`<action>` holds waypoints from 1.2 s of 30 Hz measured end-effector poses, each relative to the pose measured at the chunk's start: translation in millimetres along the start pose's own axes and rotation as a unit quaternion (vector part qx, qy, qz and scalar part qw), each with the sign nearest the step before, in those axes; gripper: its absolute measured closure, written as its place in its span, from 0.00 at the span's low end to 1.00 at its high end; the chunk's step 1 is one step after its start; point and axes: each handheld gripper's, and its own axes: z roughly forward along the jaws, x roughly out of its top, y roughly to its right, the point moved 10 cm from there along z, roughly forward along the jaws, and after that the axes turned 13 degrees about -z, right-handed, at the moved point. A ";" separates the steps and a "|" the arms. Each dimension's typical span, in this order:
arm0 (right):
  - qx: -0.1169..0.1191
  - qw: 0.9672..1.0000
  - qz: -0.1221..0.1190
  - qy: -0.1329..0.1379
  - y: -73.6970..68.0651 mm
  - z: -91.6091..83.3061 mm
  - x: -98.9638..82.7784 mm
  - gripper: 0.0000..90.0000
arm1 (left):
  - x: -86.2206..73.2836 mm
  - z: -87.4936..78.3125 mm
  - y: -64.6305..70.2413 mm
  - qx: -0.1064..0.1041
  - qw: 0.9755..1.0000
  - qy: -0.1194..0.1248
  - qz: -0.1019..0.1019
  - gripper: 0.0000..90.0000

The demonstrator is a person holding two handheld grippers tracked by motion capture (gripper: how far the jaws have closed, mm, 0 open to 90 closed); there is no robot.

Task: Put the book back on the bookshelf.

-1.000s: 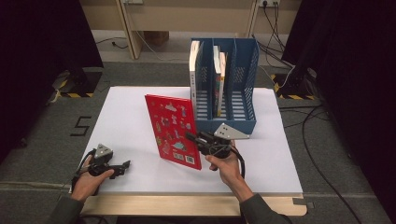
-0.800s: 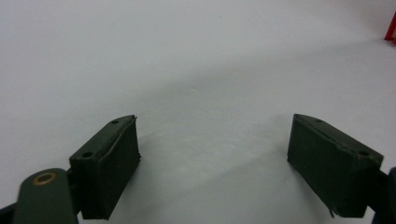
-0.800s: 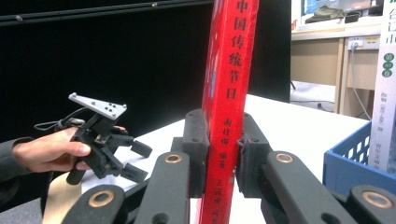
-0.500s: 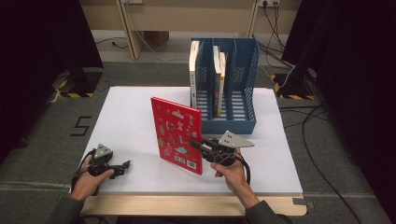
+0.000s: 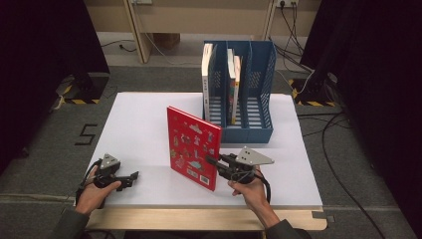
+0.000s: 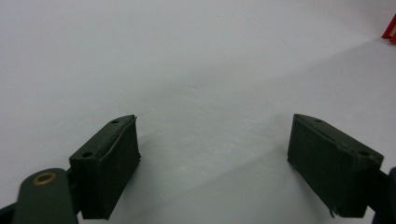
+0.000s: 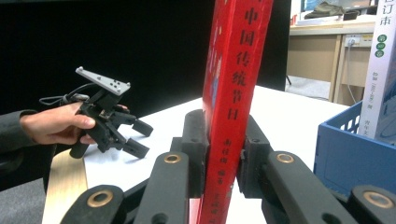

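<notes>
A thin red book (image 5: 193, 147) with pictures on its cover stands upright near the middle of the white table (image 5: 139, 124). My right gripper (image 5: 211, 163) is shut on its spine edge, low down; in the right gripper view the two pads (image 7: 195, 140) press both sides of the red book (image 7: 231, 93), whose spine bears Chinese characters. My left gripper (image 5: 130, 178) rests at the table's front left corner with its jaws open and only bare table (image 6: 196, 70) between them. It also appears far off as the left gripper (image 7: 135, 135) in the right gripper view.
A blue file rack (image 5: 246, 130) with three slots stands at the back right of the table and holds a white book (image 5: 206, 74) in the left slot and thin books (image 5: 233, 84) in the middle one. Cables lie on the floor to the right.
My right gripper has carried the red book a little to the right and toward the blue rack, keeping it upright. The left gripper has stayed put.
</notes>
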 end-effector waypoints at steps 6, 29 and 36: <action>0.006 1.000 -0.017 -0.006 -7.4 -3.5 -1.5 0.84 | 0.0 0.0 0.0 0.000 1.000 0.001 0.000 0.17; -0.009 1.000 -0.004 -0.007 -11.4 12.5 -0.7 0.80 | -0.1 0.1 0.1 0.000 1.000 0.001 0.000 0.17; -0.008 1.000 -0.009 -0.006 -14.0 21.1 2.6 0.80 | 0.0 0.3 -0.1 0.000 1.000 0.000 0.002 0.17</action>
